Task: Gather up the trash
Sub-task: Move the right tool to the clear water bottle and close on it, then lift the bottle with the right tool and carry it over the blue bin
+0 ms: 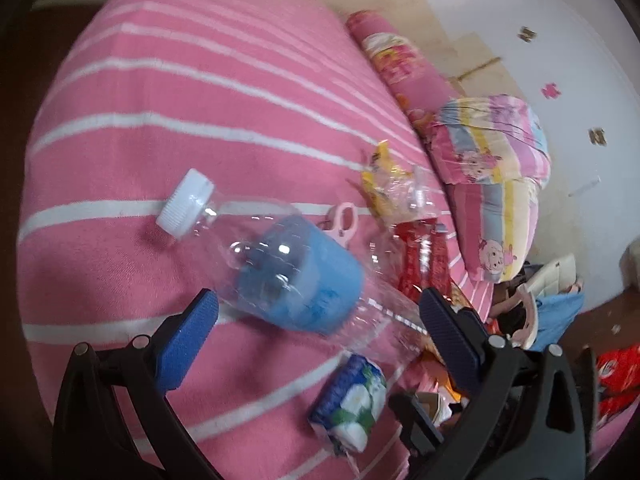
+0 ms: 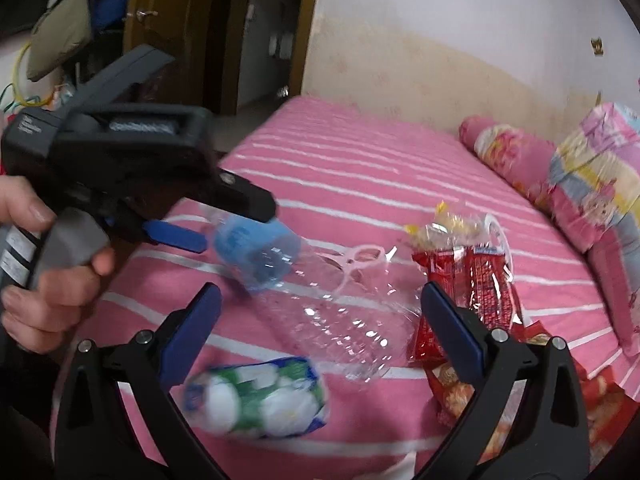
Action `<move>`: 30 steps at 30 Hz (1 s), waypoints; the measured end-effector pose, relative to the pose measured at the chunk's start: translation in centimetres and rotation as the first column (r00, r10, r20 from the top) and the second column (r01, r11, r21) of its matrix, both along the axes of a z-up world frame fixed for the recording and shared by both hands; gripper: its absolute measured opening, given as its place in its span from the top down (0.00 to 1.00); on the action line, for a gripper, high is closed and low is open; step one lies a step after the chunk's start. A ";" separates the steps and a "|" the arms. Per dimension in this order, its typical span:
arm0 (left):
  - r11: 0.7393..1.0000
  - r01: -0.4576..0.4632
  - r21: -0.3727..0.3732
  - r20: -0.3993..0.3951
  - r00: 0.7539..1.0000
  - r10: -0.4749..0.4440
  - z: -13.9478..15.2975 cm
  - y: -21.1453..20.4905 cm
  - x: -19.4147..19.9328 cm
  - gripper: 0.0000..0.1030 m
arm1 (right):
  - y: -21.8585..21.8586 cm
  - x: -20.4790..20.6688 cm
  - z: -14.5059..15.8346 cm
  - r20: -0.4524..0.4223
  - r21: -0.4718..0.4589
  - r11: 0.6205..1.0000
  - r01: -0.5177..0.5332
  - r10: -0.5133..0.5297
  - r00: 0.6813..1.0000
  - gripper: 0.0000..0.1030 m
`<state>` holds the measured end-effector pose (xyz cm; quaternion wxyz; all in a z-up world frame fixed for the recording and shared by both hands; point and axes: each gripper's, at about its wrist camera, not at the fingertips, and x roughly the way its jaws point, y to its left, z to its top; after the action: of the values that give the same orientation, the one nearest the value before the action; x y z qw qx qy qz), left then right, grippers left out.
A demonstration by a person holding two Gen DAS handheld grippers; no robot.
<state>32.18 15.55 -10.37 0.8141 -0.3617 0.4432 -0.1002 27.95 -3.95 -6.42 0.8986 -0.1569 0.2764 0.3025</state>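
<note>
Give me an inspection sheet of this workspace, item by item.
Surface: pink striped bed, bedding rumpled.
Job's things: clear bottle with blue label and white cap lying on its side; tissue pack; red wrappers; yellow wrapper.
Clutter: pink scissors behind the bottle; pillows along the wall.
Grippers: left gripper open, fingers straddling the bottle; right gripper open, above the bottle's base. A hand holds the left gripper's handle.
Cables: yellow cord hanging near the door.
Surroundings: wall stickers, open doorway.

The tissue pack (image 2: 256, 398) is blurred (print unreadable); the snack packets (image 2: 460, 396) sit partly hidden
</note>
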 end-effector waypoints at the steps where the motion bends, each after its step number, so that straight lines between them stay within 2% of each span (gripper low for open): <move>1: 1.000 0.002 -0.011 -0.029 1.000 -0.002 -0.7 0.1 0.7 0.05 | 0.0 0.9 -0.5 -0.018 -0.011 1.000 0.015 -0.015 1.000 0.04; 4: 0.999 0.016 -0.050 -0.069 0.997 -0.020 -1.6 0.1 2.0 0.05 | 0.4 2.6 -2.0 -0.056 -0.044 0.998 0.038 -0.040 0.998 0.04; 7: 0.998 0.031 -0.046 -0.076 0.996 -0.034 -2.0 0.2 2.9 0.05 | 1.2 3.7 -3.7 -0.129 -0.089 0.995 0.034 -0.045 0.991 0.04; 10: 0.999 0.028 -0.040 -0.083 0.996 -0.031 -2.3 0.1 3.6 0.05 | 2.2 3.9 -4.9 -0.136 -0.147 0.989 0.015 -0.035 0.990 0.04; 12: 1.000 0.020 -0.023 -0.081 0.997 -0.021 -2.2 -0.1 3.6 0.06 | 2.4 4.0 -4.8 -0.131 -0.141 0.990 0.011 -0.030 0.991 0.05; 14: 1.000 0.023 0.000 -0.079 0.997 -0.023 -2.1 -0.3 3.6 0.07 | 2.2 4.2 -4.6 -0.139 -0.109 0.994 0.017 -0.032 0.990 0.11; 17: 1.000 0.023 0.018 -0.069 0.997 -0.022 -2.1 -0.4 3.7 0.07 | 1.6 4.7 -4.4 -0.158 -0.074 0.997 0.019 -0.030 0.987 0.11; 19: 1.000 0.014 0.024 -0.066 0.998 -0.013 -2.1 -0.3 3.6 0.13 | 1.4 4.6 -4.1 -0.163 -0.062 0.998 0.016 -0.026 0.986 0.12; 22: 1.000 0.010 0.008 -0.057 0.998 -0.009 -2.0 0.0 3.4 0.14 | 1.3 4.6 -3.7 -0.164 -0.053 0.998 0.012 -0.021 0.986 0.12; 25: 0.999 -0.011 -0.037 -0.033 0.999 0.010 -1.7 0.7 3.1 0.21 | 1.2 4.1 -3.1 -0.159 -0.034 0.999 -0.004 -0.002 0.987 0.17; 26: 0.999 -0.017 -0.043 -0.027 1.000 0.016 -1.5 0.9 3.0 0.23 | 1.3 3.7 -2.8 -0.145 -0.030 1.000 -0.009 0.005 0.989 0.20; 30: 0.999 -0.024 -0.049 0.024 0.999 0.025 -0.2 1.1 2.3 0.23 | 1.4 2.4 -1.7 -0.102 -0.020 1.000 -0.014 0.012 0.995 0.21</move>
<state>34.51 16.65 -10.54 0.8115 -0.3855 0.4263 -0.1054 30.37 -2.51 -8.07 0.8797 -0.1525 0.3238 0.3131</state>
